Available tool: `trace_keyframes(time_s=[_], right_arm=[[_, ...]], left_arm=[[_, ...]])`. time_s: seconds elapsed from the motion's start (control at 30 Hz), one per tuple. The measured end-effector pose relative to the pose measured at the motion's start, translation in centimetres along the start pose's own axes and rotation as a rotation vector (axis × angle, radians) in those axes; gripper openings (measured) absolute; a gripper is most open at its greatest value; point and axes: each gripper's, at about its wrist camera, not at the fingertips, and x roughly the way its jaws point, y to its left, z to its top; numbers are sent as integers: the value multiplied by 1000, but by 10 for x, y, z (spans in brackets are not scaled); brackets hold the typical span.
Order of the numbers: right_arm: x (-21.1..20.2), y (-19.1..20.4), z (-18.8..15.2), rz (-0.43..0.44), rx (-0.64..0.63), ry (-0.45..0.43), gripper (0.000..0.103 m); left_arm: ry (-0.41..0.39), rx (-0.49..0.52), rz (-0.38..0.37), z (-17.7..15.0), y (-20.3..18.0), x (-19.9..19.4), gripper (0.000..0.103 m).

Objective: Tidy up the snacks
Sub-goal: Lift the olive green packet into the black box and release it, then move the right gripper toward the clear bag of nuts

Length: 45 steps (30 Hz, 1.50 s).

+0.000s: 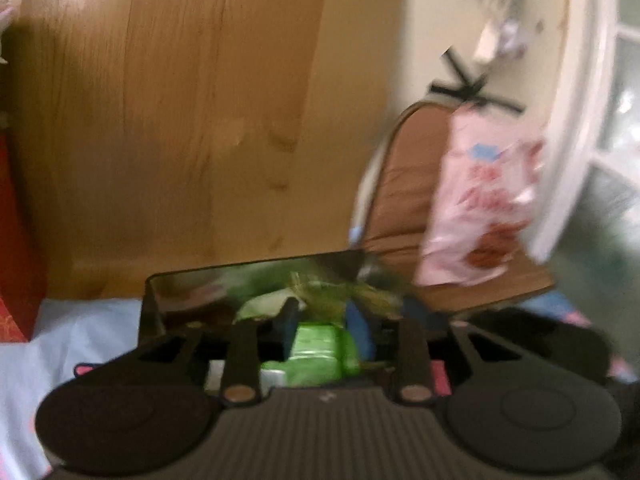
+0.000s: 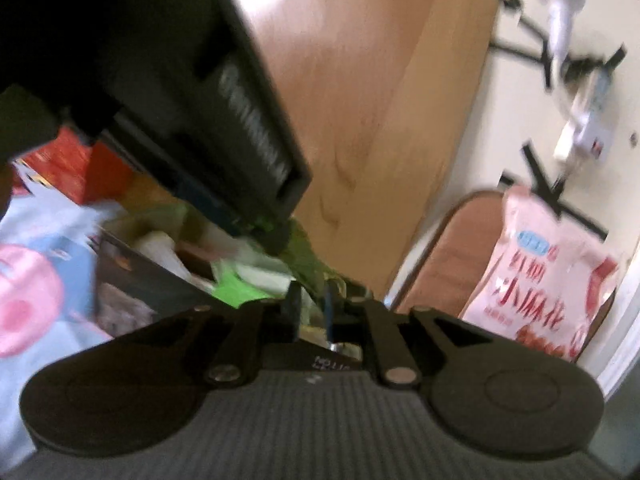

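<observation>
Left wrist view, blurred: left gripper (image 1: 324, 320) slightly parted around green snack packet (image 1: 320, 350) over dark box (image 1: 154, 308). Right gripper (image 2: 312, 308) narrowly parted; grasp unclear. Pink snack bag (image 2: 536, 280) on chair (image 2: 452, 264).

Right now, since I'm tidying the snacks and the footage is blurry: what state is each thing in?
Left gripper: jaws slightly apart over a green packet, grip unclear.
Right gripper: jaws narrowly apart, contents unclear.
Dark box: open-topped, holding snacks.
Green packet: lying in the box.
Pink snack bag: sealed-looking, propped upright on the brown chair.
</observation>
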Motion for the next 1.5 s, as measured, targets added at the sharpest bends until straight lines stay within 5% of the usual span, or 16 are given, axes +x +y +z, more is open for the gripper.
trace_keyframes(time_s=[0.13, 0.4, 0.73, 0.8, 0.87, 0.93, 1.03, 1.17, 1.37, 1.5], right_arm=[[-18, -8, -4, 12, 68, -28, 37], [-88, -17, -30, 93, 228, -24, 37], [-134, -7, -65, 535, 457, 212, 42], [-145, 5, -67, 643, 442, 236, 48], [-152, 21, -66, 739, 395, 254, 68], [-163, 44, -64, 775, 315, 257, 76], [-172, 75, -62, 772, 191, 258, 87], [-181, 97, -62, 649, 31, 201, 85], [-174, 66, -67, 515, 61, 207, 80], [-167, 45, -78, 350, 98, 213, 79]], left_arm=[[49, -25, 4, -12, 9, 13, 40], [-29, -90, -10, -34, 12, -45, 45], [32, -131, -13, -110, 38, -129, 45], [42, -146, 8, -122, 47, -137, 46], [56, -183, 28, -130, 56, -141, 47], [74, -227, 27, -137, 65, -144, 47], [80, -251, 27, -143, 68, -148, 47], [77, -250, 24, -148, 66, -154, 49], [91, -256, 17, -157, 66, -156, 50], [100, -270, 14, -159, 68, -154, 50]])
